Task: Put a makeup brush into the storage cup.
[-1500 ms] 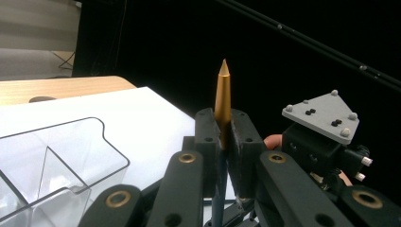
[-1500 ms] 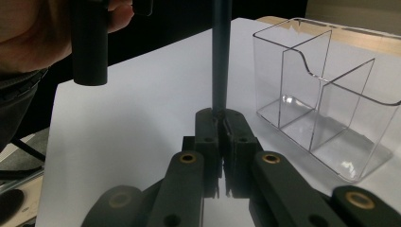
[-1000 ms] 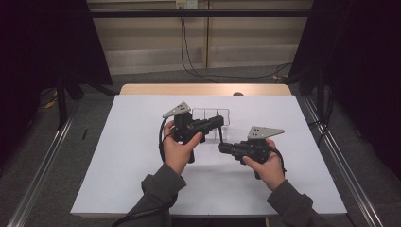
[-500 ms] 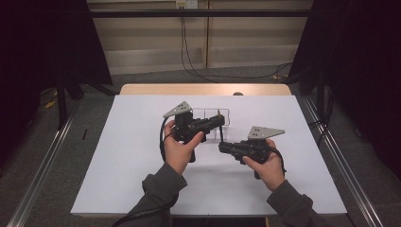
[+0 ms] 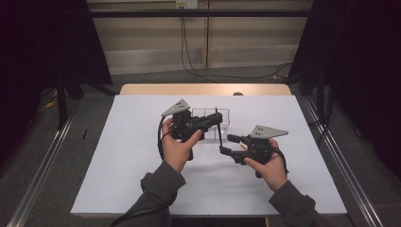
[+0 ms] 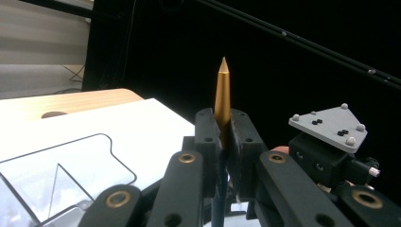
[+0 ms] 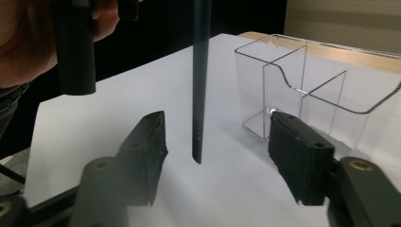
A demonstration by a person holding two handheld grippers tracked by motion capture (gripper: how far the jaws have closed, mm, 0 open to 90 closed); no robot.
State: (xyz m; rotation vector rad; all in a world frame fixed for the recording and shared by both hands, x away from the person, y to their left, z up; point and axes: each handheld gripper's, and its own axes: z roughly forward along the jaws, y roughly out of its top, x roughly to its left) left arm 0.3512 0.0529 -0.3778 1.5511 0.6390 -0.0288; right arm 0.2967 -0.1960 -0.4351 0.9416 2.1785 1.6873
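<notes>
My left gripper (image 5: 215,120) (image 6: 223,131) is shut on a slim pen (image 5: 218,135) and holds it upright above the table. Its gold pointed end (image 6: 222,90) sticks up past the jaws, and its dark shaft (image 7: 200,94) hangs below them. My right gripper (image 5: 226,144) (image 7: 220,135) is open around the shaft's lower end. Its jaws have just been opening, and neither pad touches the pen between them. A clear plastic compartment holder (image 5: 208,115) (image 7: 307,80) (image 6: 56,165) stands just behind the pen.
A white sheet (image 5: 142,165) covers the table, with a strip of bare wood (image 5: 203,89) at the far edge. Black curtains hang on both sides, and metal rails (image 5: 42,165) run along the floor.
The right gripper's jaws, closed at the pen's lower end before, now stand apart on either side of it. Both hands stay where they were.
</notes>
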